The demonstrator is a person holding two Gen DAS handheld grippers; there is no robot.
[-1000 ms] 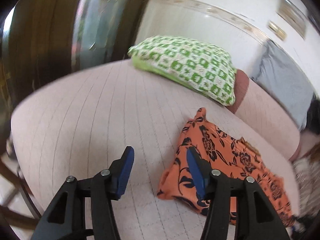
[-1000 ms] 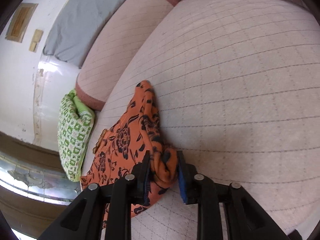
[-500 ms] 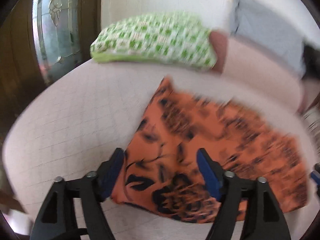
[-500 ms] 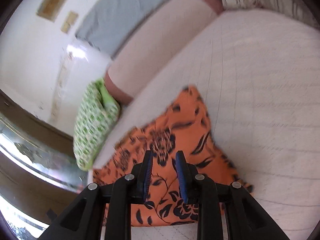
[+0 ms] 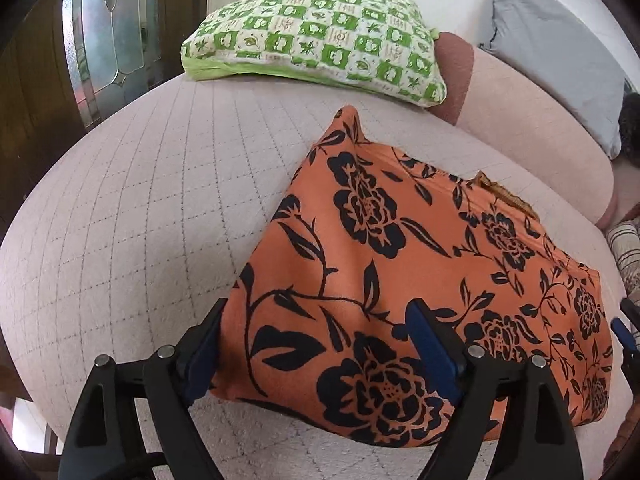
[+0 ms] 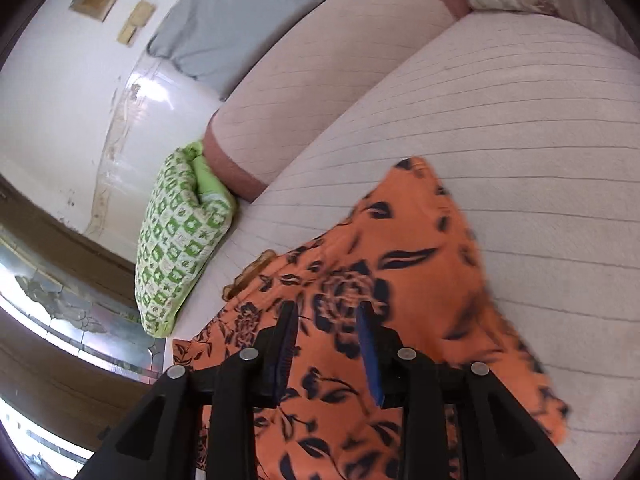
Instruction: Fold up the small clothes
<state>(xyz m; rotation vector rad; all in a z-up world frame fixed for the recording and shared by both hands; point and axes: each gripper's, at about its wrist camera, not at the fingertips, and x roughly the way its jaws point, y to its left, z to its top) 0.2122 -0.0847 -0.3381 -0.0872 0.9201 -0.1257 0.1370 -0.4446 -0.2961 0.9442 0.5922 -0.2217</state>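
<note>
Quilted couch seat [image 5: 140, 208] — orange garment [image 5: 380, 248]; pillow [image 5: 320, 36]

Orange floral garment [image 6: 400, 280]: motion-blurred in right wrist view, print smeared; near edge cut off by the frame bottom. In left wrist view its near hem hidden behind the left hand-held gripper [image 5: 316, 344] fingers. Striped fabric [image 5: 626, 248] at right edge cropped, unidentifiable. Grey cushion [image 5: 560, 52] partly out of frame.

Orange garment [image 5: 400, 240] — black floral print
</note>
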